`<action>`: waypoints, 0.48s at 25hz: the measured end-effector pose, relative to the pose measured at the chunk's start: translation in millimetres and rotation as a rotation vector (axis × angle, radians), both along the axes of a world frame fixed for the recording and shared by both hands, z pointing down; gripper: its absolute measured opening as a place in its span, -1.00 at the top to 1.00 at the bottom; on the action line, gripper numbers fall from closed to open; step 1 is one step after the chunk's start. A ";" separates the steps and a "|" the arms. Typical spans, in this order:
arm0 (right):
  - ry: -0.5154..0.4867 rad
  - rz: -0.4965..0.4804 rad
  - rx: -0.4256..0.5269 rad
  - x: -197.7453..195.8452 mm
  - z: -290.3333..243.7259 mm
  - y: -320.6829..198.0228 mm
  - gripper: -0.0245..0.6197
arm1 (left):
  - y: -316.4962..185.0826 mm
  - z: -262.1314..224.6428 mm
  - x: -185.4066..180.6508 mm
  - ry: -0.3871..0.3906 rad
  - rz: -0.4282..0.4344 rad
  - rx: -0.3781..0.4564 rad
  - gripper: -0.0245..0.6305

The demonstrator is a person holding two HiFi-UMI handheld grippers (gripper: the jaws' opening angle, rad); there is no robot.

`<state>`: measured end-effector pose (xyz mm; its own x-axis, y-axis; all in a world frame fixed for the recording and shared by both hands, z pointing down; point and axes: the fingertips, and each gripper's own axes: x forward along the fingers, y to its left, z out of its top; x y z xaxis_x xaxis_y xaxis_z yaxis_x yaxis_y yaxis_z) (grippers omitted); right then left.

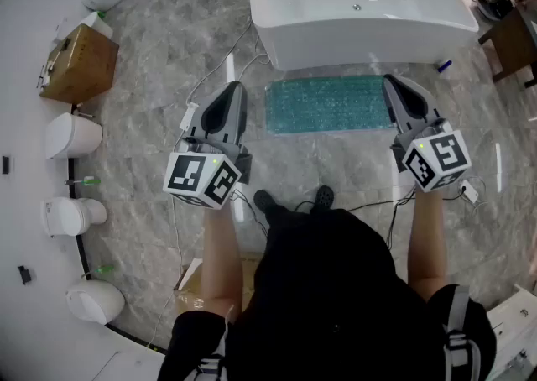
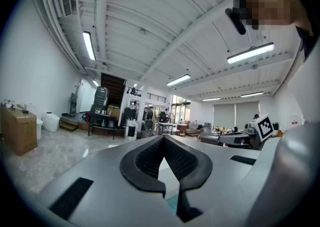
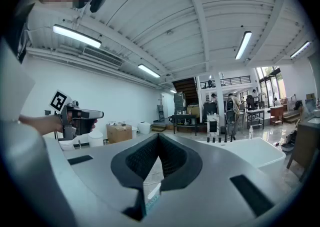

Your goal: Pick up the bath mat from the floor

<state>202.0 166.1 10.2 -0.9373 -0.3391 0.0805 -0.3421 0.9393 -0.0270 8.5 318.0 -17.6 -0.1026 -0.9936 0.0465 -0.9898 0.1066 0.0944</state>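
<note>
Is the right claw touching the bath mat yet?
Apart. In the right gripper view the right claw points level across the room, above the bathtub rim, empty; the bath mat shows only as a teal sliver on the floor below.

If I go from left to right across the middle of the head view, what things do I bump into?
white toilets → left gripper → teal bath mat → right gripper
</note>
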 end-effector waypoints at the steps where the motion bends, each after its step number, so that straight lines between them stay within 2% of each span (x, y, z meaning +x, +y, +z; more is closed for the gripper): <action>1: -0.002 0.003 0.001 0.4 -2.1 -1.0 0.89 | 0.0 -2.0 -0.7 -0.003 0.000 0.001 0.89; 12: -0.016 0.009 -0.003 13.6 -3.6 4.0 0.88 | 8.2 -3.1 5.3 -0.018 -0.012 0.002 0.89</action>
<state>215.6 170.1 6.6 -0.9355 -0.3471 0.0666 -0.3498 0.9361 -0.0358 13.8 326.3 -20.7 -0.1153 -0.9924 0.0428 -0.9900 0.1183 0.0765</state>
